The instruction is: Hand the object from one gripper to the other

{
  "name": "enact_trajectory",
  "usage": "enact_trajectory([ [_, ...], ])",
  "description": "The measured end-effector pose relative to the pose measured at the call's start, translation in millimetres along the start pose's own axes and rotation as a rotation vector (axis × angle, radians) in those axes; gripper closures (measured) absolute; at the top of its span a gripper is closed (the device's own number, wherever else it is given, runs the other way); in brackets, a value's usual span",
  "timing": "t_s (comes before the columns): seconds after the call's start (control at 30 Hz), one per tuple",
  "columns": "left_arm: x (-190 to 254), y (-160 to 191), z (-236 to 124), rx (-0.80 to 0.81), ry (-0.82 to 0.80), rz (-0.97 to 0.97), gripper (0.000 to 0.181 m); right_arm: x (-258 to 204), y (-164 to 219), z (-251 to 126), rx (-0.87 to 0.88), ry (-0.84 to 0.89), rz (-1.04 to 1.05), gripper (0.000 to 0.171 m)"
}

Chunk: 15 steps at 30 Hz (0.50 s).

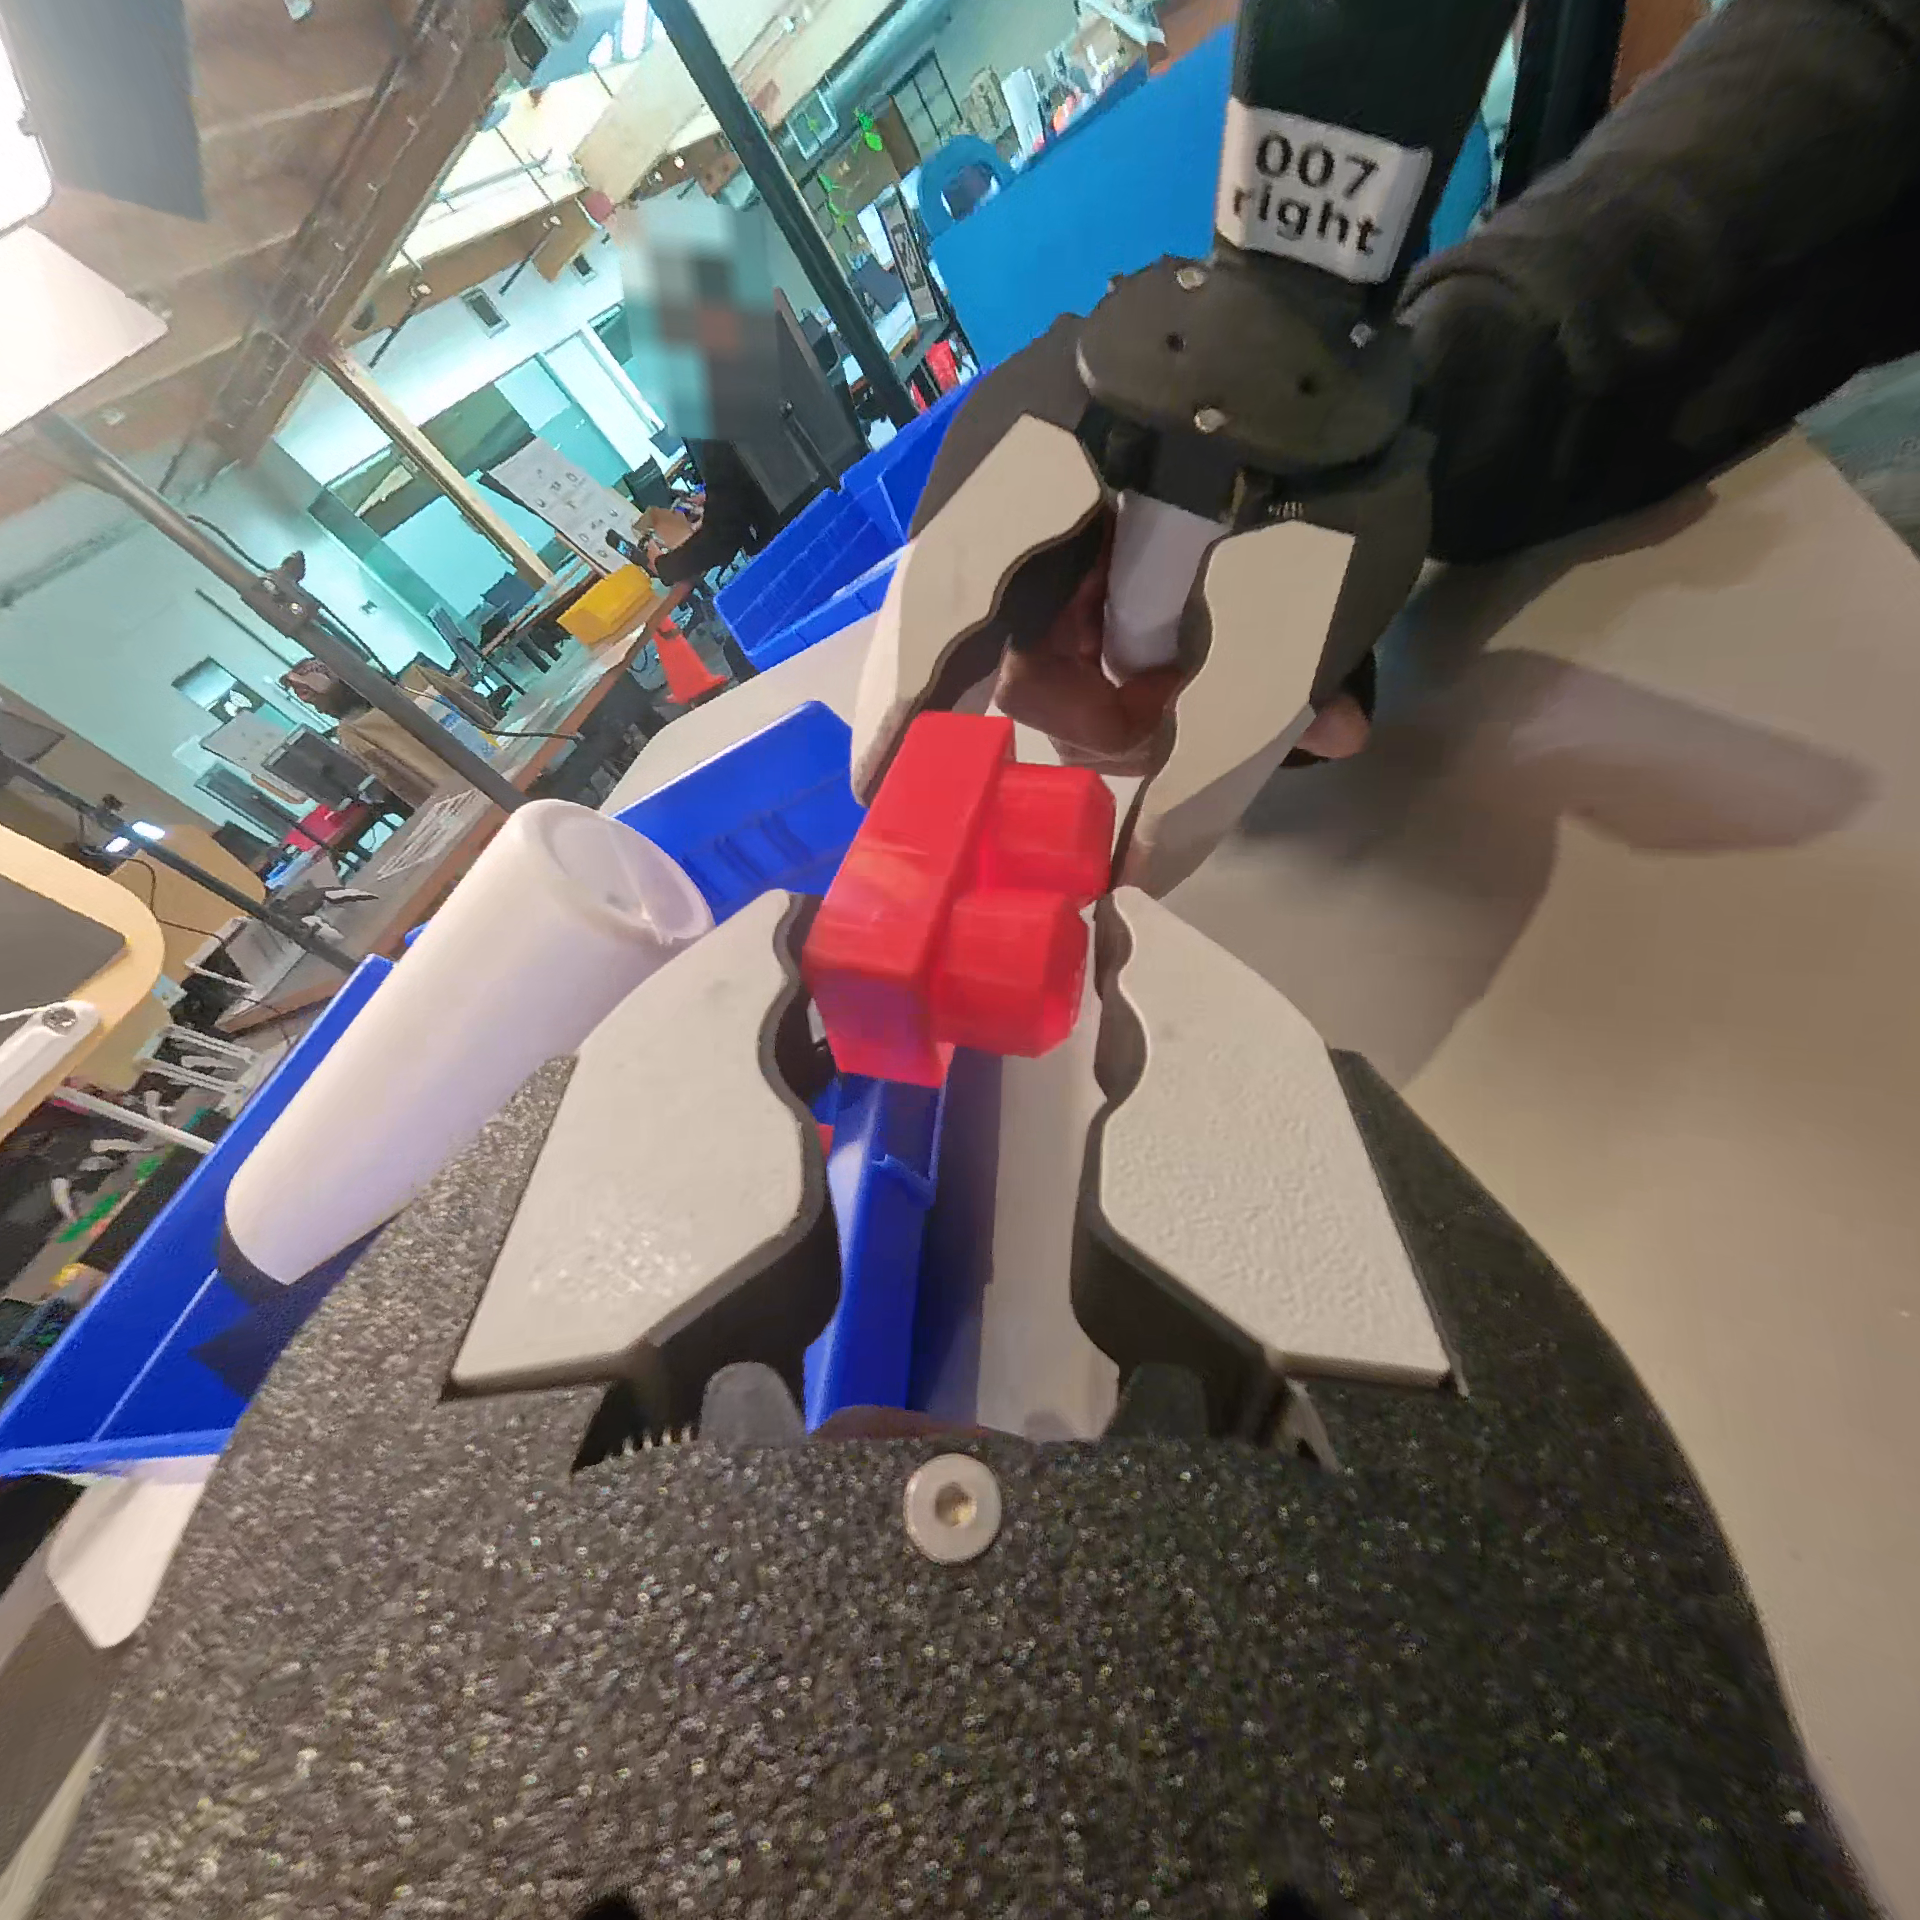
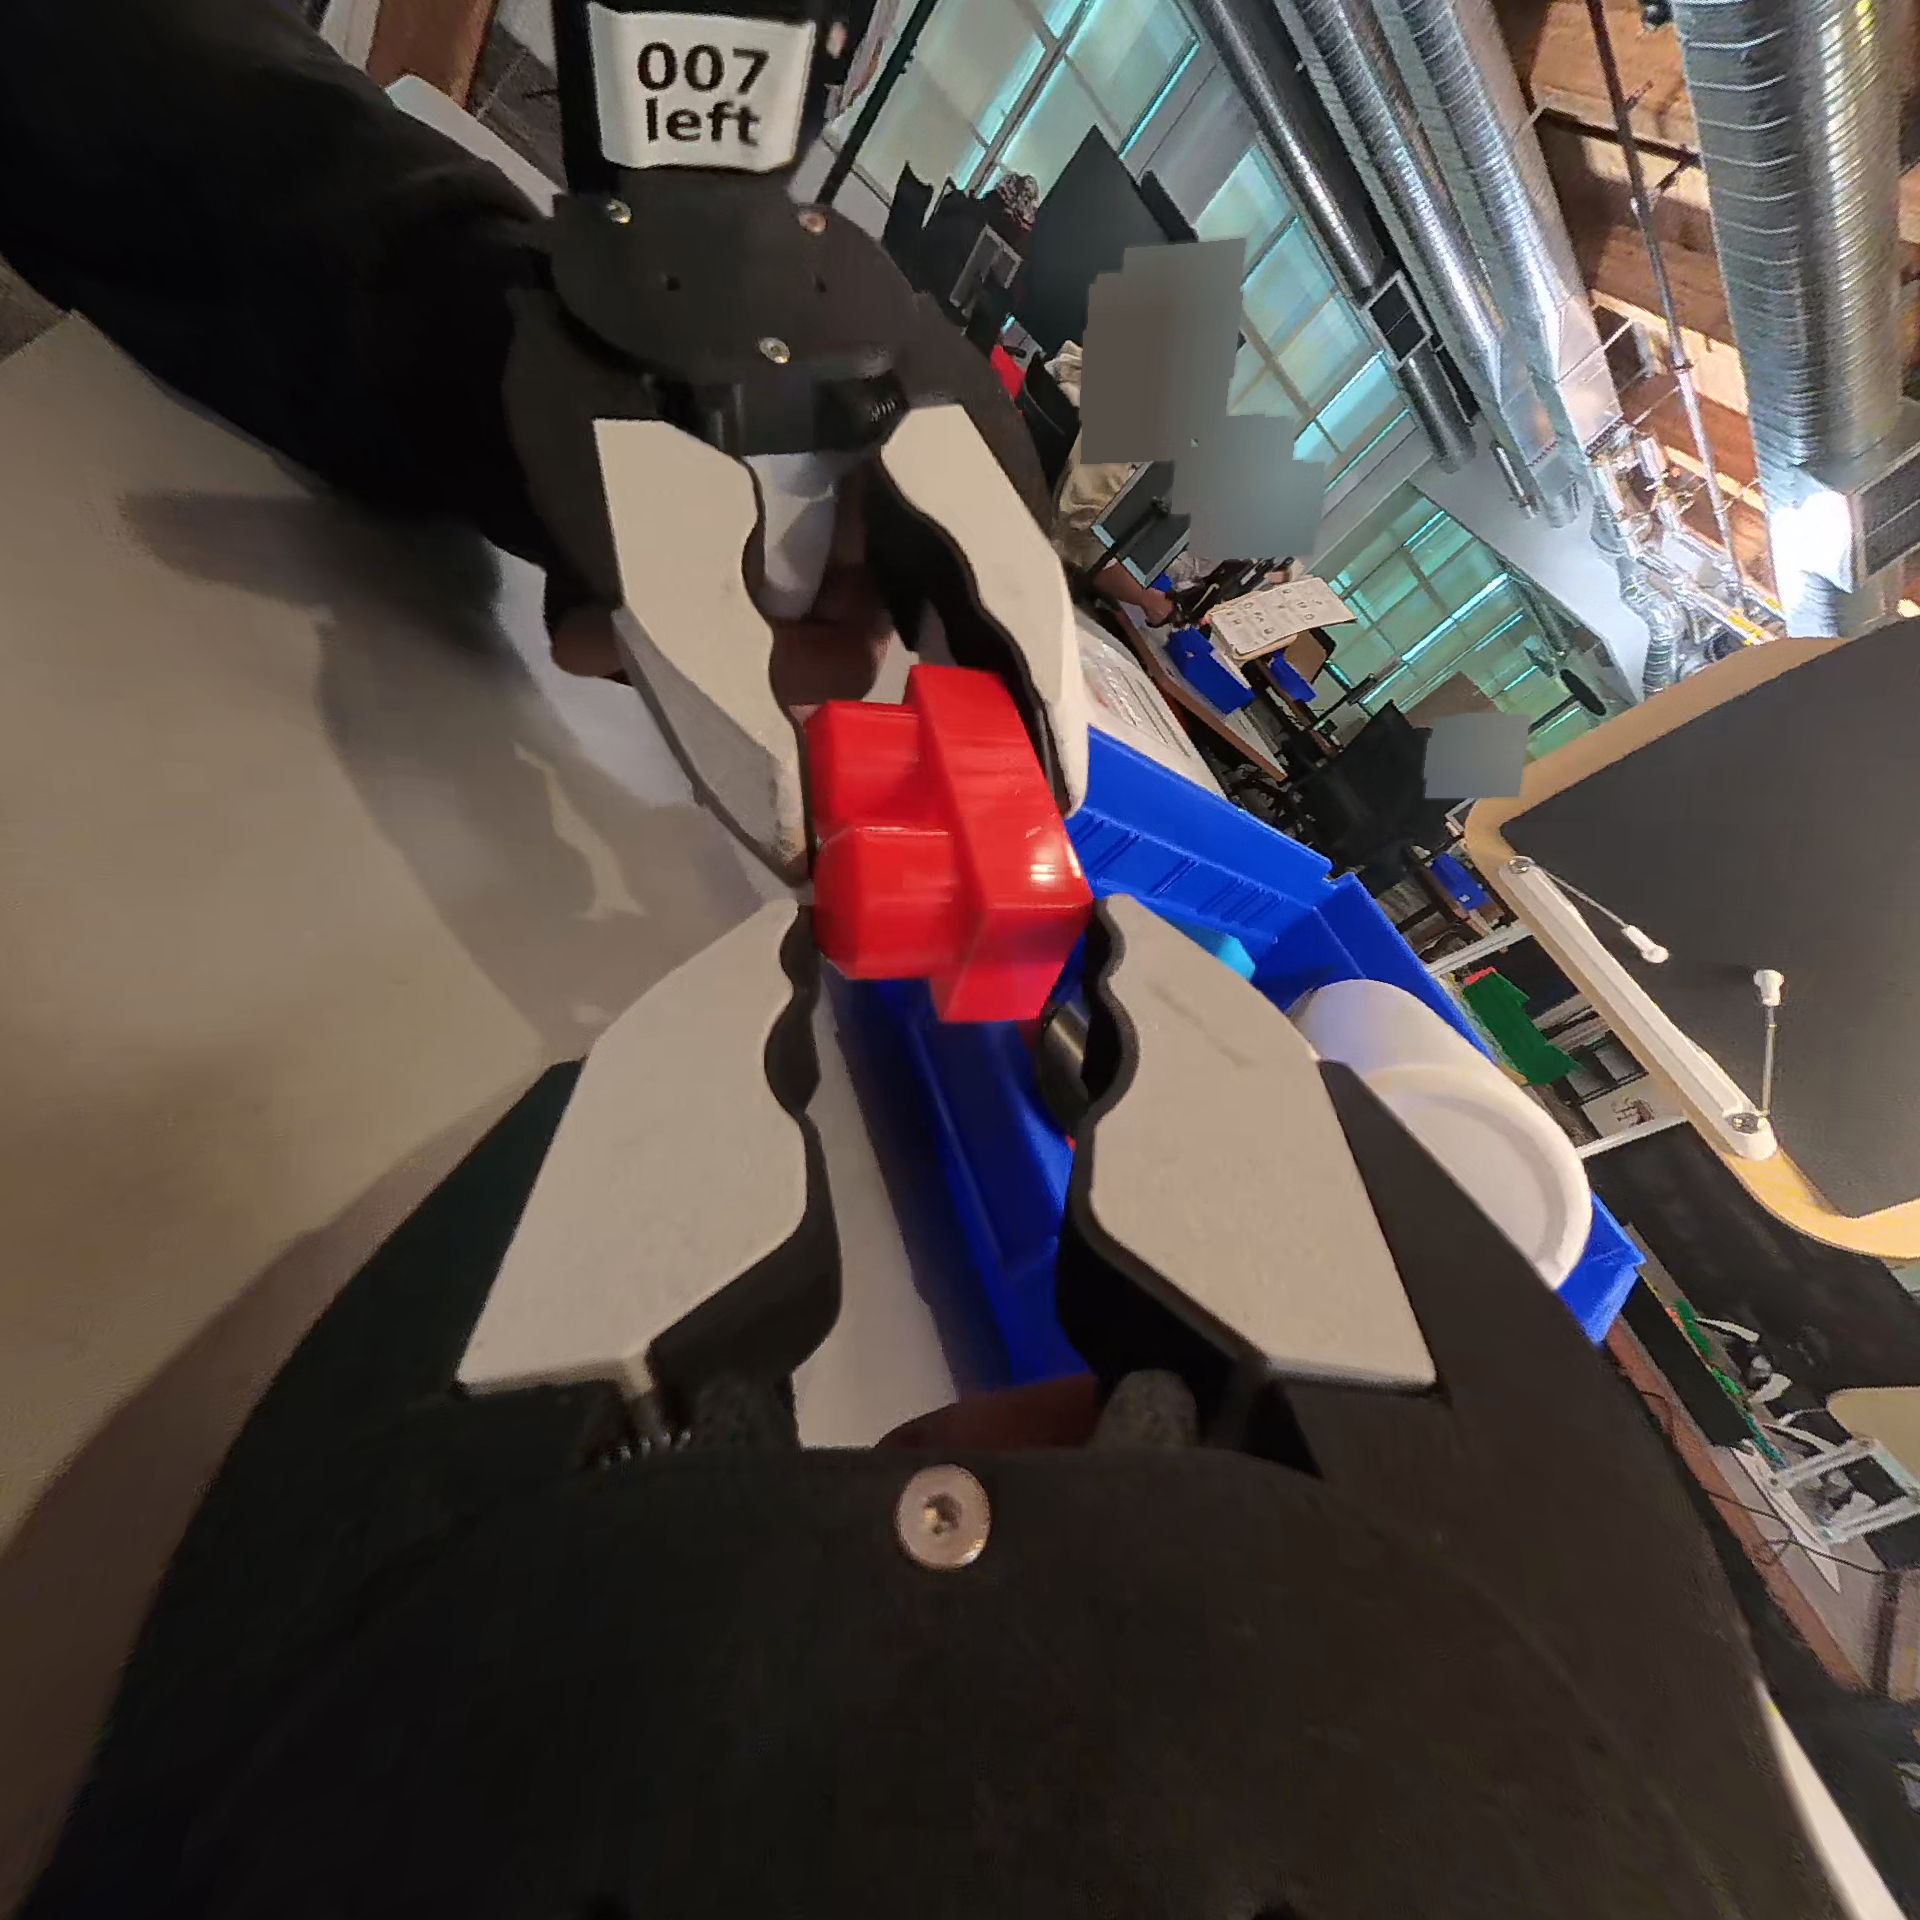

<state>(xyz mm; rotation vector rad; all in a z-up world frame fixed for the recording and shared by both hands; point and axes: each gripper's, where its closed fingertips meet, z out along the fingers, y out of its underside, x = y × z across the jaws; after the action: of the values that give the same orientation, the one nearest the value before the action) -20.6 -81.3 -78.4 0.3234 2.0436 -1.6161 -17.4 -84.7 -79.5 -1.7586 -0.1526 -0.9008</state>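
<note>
A red plastic block [image 1: 966,862] with a flat flange and two rounded lumps hangs in the air between both grippers. My left gripper [image 1: 951,914] reaches up from below in its own view, with a fingertip against each side of the block. My right gripper [image 1: 997,821] comes from the far side, its fingertips on the same block. In the right wrist view the block [image 2: 935,894] sits between my right gripper [image 2: 945,914] and the left gripper [image 2: 930,821] opposite. Both pairs of jaws are closed around it.
A blue bin [image 1: 748,821] lies below the block and holds a white tube [image 1: 468,1039]. In the right wrist view the bin [image 2: 1195,862] holds white cylinders [image 2: 1455,1143]. A beige table [image 1: 1558,1143] spreads to one side. Black-gloved hands [image 1: 1662,312] hold the grippers. My left and right fingertips are right by each other.
</note>
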Motion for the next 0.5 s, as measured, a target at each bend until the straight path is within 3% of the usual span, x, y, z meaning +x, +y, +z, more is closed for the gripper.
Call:
enact_trajectory([
  [0.17, -14, -10, -8, 0.058, -0.064, 0.042, 0.12, 12, 3, -3, 0.004, -0.013, 0.178, 0.123],
  [0.5, -14, -2, -5, -0.044, -0.275, 0.601, 0.116, 10, 12, 2, 0.009, -0.176, 0.645, 0.123],
])
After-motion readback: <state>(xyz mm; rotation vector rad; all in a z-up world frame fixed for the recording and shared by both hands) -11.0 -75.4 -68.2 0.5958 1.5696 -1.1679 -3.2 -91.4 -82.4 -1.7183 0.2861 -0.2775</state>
